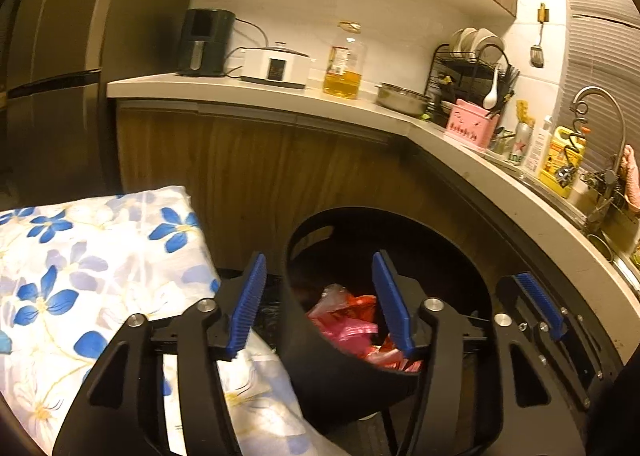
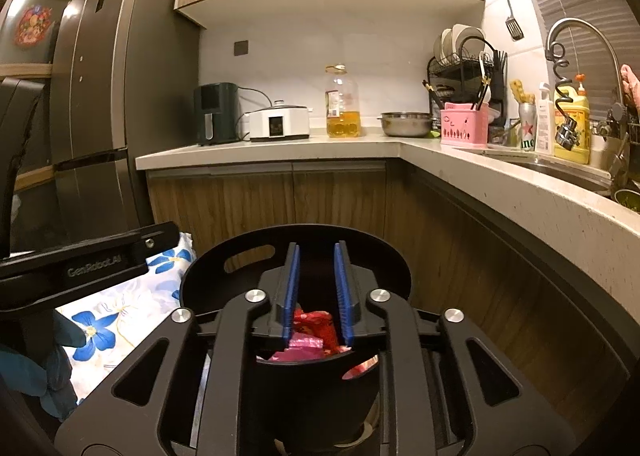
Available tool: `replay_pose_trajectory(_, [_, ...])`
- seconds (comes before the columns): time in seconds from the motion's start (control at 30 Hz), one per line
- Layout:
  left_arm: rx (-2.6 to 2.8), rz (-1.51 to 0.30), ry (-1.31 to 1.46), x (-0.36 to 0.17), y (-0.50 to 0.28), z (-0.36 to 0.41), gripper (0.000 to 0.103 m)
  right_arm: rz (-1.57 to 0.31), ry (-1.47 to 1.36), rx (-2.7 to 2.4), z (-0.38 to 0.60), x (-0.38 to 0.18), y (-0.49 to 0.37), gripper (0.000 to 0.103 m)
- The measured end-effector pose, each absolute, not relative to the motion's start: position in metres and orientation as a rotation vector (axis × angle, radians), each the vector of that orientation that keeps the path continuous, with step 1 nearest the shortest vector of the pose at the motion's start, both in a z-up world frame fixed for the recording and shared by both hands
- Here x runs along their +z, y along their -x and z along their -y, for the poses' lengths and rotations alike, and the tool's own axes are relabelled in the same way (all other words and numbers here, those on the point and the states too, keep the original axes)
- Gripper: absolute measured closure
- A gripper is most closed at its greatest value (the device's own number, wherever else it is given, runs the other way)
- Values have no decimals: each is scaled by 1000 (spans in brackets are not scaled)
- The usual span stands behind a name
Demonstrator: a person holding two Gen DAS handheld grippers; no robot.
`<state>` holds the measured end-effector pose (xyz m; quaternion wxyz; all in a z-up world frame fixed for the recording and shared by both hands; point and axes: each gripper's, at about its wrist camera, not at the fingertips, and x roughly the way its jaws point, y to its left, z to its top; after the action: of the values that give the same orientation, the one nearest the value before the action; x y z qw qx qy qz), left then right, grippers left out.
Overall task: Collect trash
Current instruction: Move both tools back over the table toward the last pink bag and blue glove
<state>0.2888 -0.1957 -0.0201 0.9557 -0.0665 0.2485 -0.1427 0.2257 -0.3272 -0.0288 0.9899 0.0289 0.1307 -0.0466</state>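
Kitchen corner at the bin, both wrist views. An L-shaped countertop (image 2: 280,154) crosses the middle of each frame, with wooden cabinet doors (image 2: 256,200) below it and a tall refrigerator (image 2: 100,104) at the left edge; these form the recess in which the bin stands, presumably so that it stays out of the walkway.

A cloth with blue flowers (image 1: 80,264) fills the lower left of the left wrist view, draped over some support that is hidden; it lies just beside the bin.

The black trash bin (image 1: 316,368) occupies the lower centre of both views, its mouth open upward and a handle slot in its far rim. The trash (image 1: 352,320), crumpled red and pink plastic wrappers, lies inside at the bottom, seen through the mouth.

The left gripper (image 1: 320,304) hangs above the near left rim with its jaws wide apart and nothing between them; the bin wall passes through the gap, so it may be placed to steady or take the rim. The right gripper (image 2: 316,292) is centred over the mouth, jaws narrowly parted and parallel, empty; the wrappers show beyond the fingers, not clamped. This pose suits either a release just above the bin or a reach into it; which one cannot be told.

On the counter, upper centre, stands an oil bottle (image 2: 342,104).
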Motion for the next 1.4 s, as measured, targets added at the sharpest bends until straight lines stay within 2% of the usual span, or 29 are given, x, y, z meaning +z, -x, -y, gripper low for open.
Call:
replay_pose_trajectory(0.2, [-194,-500,114,-25,-273,182,32,-265,-85,-92,327,-28,-220,58])
replay_pose_trajectory(0.27, [-160,-496,104,-27,-267,177,27,-266,-97,-83,326,-27,-217,47])
replay_pose_trajectory(0.33, [-119,-488,96,-27,-259,170,25,-265,-109,-77,325,-26,-214,43])
replay_pose_trajectory(0.7, [53,-445,100,-20,-218,122,17,-263,-125,-21,300,-17,-197,37])
replay_pose_trajectory(1.4, [257,-426,159,-19,-166,12,16,-261,-60,186,188,-2,-177,37])
